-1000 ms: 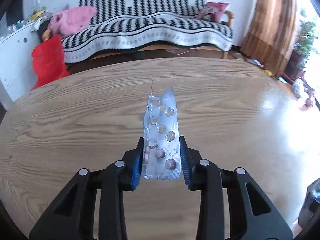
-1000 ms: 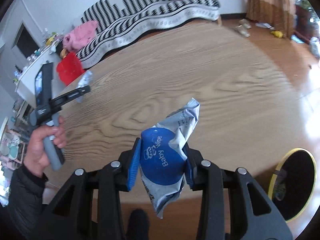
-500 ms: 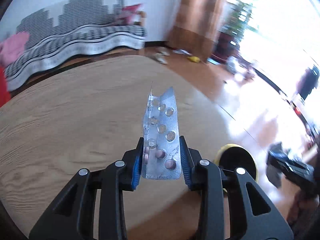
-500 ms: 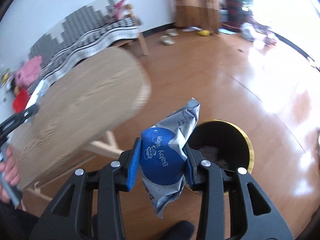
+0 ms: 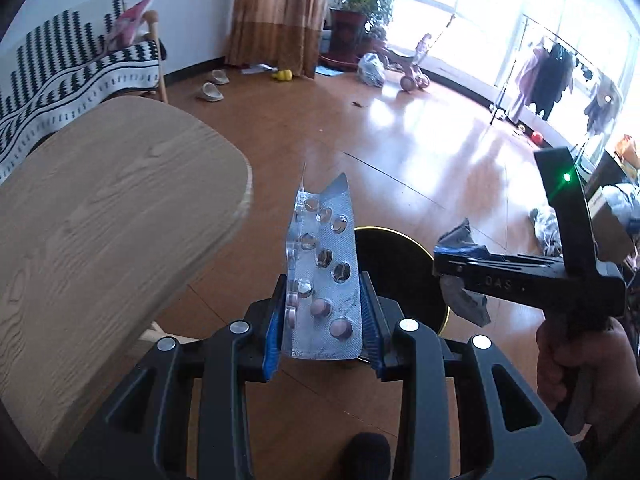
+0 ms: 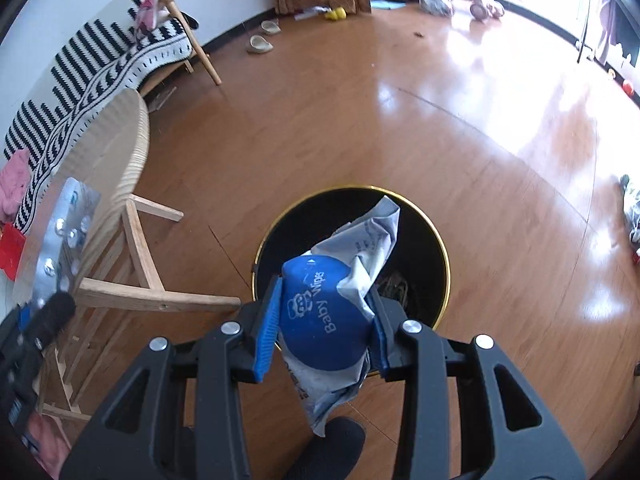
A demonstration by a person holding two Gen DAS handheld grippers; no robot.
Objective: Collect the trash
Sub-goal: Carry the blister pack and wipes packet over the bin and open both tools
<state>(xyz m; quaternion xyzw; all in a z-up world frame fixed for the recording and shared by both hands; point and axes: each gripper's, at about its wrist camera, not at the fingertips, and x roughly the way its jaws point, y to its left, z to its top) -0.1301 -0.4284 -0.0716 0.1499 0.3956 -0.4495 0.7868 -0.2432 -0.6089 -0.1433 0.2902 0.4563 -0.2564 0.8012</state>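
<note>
My left gripper (image 5: 322, 328) is shut on a silver pill blister pack (image 5: 324, 272), held upright off the table's edge and short of a black trash bin with a gold rim (image 5: 400, 264). My right gripper (image 6: 325, 322) is shut on a crumpled grey and blue baby wipes packet (image 6: 340, 304) and holds it over the near rim of the bin (image 6: 424, 248). The right gripper with its packet also shows in the left wrist view (image 5: 460, 256), at the bin's right side. The blister pack shows at the far left of the right wrist view (image 6: 60, 236).
A light wooden table (image 5: 100, 216) is at the left, its legs (image 6: 136, 256) next to the bin. A striped sofa (image 6: 100, 56) stands by the wall. Slippers (image 5: 210, 90), a toy tricycle (image 5: 412, 68) and a clothes rack (image 5: 552, 72) are on the wooden floor farther off.
Both grippers have swung right, away from the table, toward the bin on the floor. The bin is now close under the right gripper. Both grips are unchanged.
</note>
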